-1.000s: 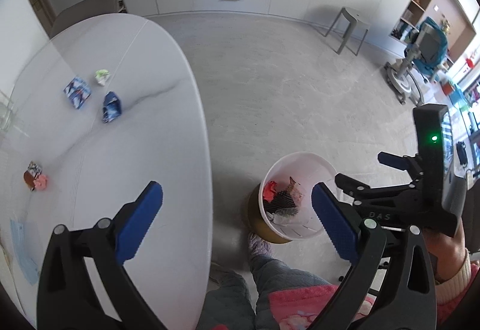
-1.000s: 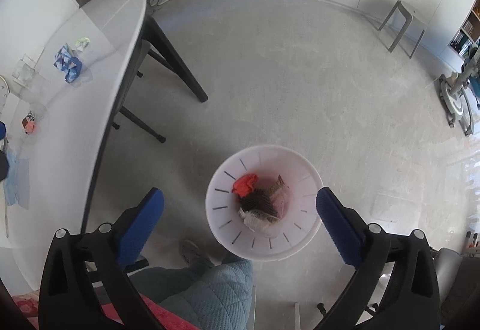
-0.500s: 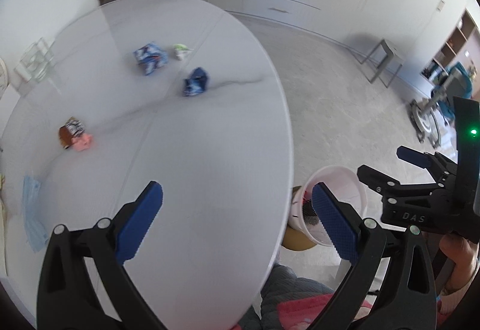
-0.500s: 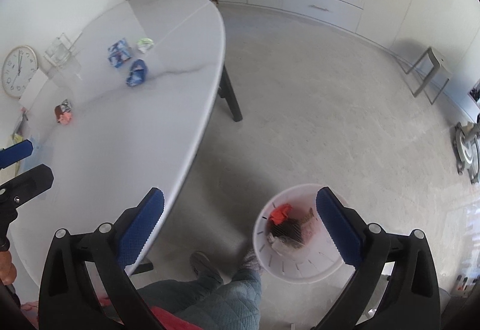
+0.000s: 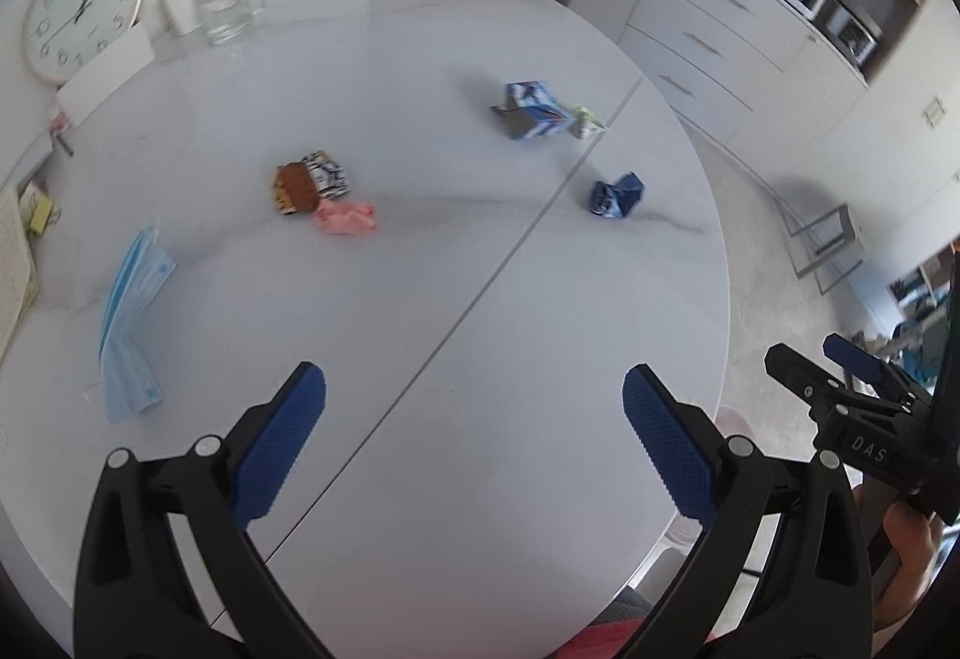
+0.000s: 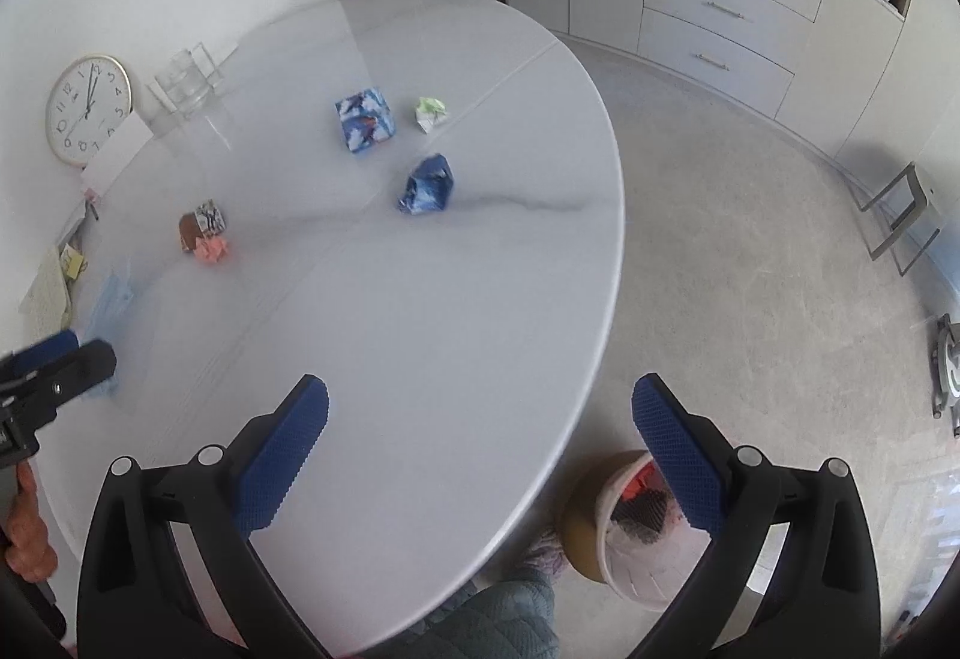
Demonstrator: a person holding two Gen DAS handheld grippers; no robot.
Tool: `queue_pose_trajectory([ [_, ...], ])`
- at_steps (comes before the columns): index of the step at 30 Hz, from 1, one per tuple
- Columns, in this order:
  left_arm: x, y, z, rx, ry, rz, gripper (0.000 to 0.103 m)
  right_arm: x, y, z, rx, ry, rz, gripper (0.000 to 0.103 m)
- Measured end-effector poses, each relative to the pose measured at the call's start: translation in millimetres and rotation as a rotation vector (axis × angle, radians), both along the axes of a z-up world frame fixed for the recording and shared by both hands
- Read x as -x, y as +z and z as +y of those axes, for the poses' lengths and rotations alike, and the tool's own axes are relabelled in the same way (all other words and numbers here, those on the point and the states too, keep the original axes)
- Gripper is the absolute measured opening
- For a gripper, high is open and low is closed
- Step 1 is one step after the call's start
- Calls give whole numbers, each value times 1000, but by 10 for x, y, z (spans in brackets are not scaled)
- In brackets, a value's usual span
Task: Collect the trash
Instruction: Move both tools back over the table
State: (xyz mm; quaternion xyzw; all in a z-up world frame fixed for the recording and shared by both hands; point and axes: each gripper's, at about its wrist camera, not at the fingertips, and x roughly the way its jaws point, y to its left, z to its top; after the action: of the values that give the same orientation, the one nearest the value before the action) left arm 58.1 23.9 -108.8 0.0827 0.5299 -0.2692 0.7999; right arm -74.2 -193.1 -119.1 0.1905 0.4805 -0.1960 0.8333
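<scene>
Scattered wrappers [image 5: 615, 195] on white table [image 5: 420, 299]

Soft, even daylight, pale sheen on the white table [image 5: 420, 359], slight motion blur, strong fisheye bending with dark corners.

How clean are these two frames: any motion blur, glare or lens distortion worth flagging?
Left wrist view: strong fisheye bending with dark corner vignette; the blue carton is slightly smeared, while the left tool is sharp. Right wrist view: same distortion; a pale sheen washes the far end of the table, the face mask is soft, and the right tool is crisp.
</scene>
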Motion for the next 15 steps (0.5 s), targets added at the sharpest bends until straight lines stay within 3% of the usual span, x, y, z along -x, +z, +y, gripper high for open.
queue_pose_trajectory([
  [8, -353, -118, 175, 60, 130, 21, 95, -532, 48, -44, 41, 95, -11, 101],
  [11, -575, -274, 142, 54, 205, 15, 95, -748, -43, -158, 26, 140, -4, 101],
  [15, -956, -562, 76, 57, 332, 71, 90, -1067, -283, -328, 18, 206, 23, 101],
])
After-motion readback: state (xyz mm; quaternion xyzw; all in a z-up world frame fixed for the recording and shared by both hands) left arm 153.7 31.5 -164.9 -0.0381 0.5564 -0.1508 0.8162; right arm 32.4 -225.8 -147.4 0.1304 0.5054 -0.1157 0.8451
